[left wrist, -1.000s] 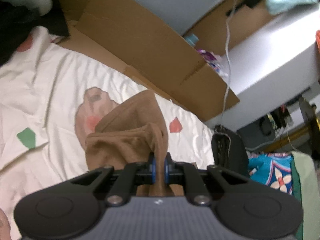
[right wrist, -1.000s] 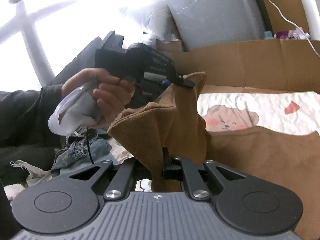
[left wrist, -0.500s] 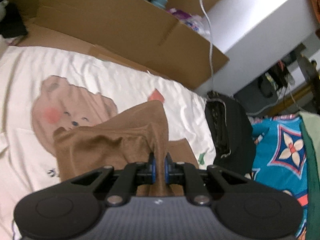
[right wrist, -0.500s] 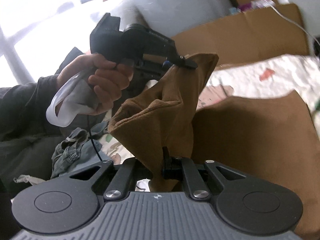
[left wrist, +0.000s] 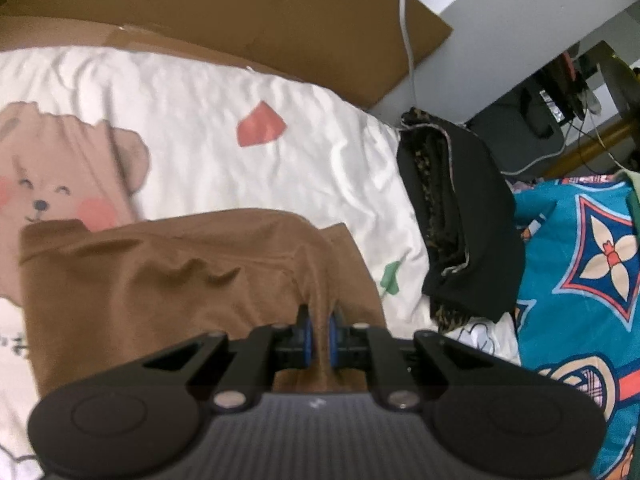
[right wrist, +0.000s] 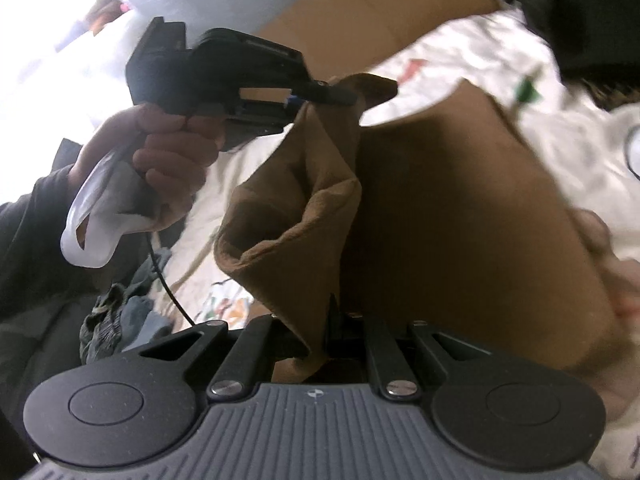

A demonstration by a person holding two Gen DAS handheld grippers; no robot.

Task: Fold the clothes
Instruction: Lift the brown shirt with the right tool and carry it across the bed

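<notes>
A brown garment (left wrist: 168,276) lies partly spread on a white bedsheet printed with a bear (left wrist: 120,112). My left gripper (left wrist: 319,330) is shut on a bunched edge of it and holds that edge above the sheet. My right gripper (right wrist: 334,320) is shut on another edge of the same brown garment (right wrist: 460,216), which hangs in a fold between the two grippers. In the right wrist view the left gripper (right wrist: 336,94) pinches the cloth's upper corner, held in a hand (right wrist: 168,160).
A folded black garment (left wrist: 460,220) lies at the sheet's right edge, beside a blue patterned cloth (left wrist: 580,260). A cardboard sheet (left wrist: 240,8) stands along the back. A grey-green clothes pile (right wrist: 120,320) lies at the left in the right wrist view.
Both grippers have carried the held brown edges across toward the right side of the bed, and the garment's lower part now lies wider over the sheet. Both stay shut.
</notes>
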